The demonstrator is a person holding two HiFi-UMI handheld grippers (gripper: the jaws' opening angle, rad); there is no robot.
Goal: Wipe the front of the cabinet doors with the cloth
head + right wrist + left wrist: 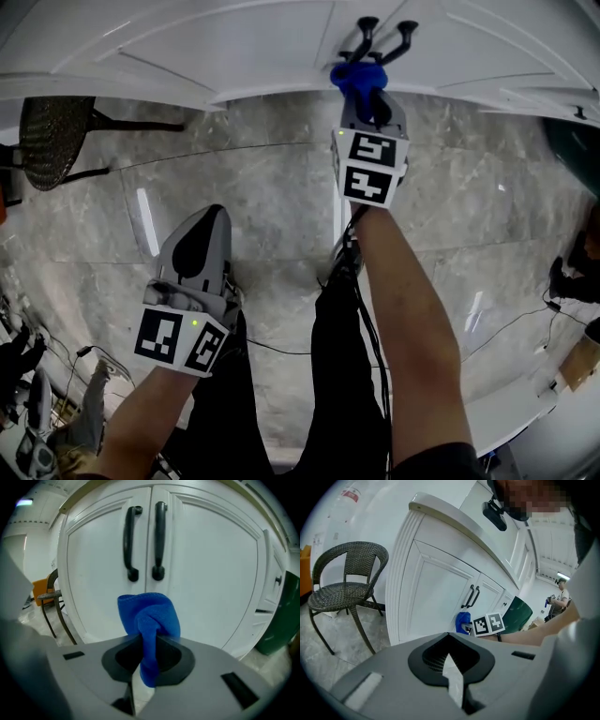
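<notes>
Right claw (148, 645): clamped on the blue cloth (150, 616), which bunches in soft folds above the jaws.
Left claw (451, 663): jaws together, nothing between them, held low and well apart from the cabinet.
Cloth position: before the seam of the 2 white cabinet doors (89, 602), just below the 2 black handles (131, 541); contact unclear.
Room: open grey marbled floor (262, 187); a wicker chair (347, 573) stands beside the cabinet.
Surfaces: smooth, panelled doors.

Cloth (149, 620) in right gripper (147, 645) just before cabinet doors (208, 573), below handles (159, 541), chair (344, 590) to their left
</notes>
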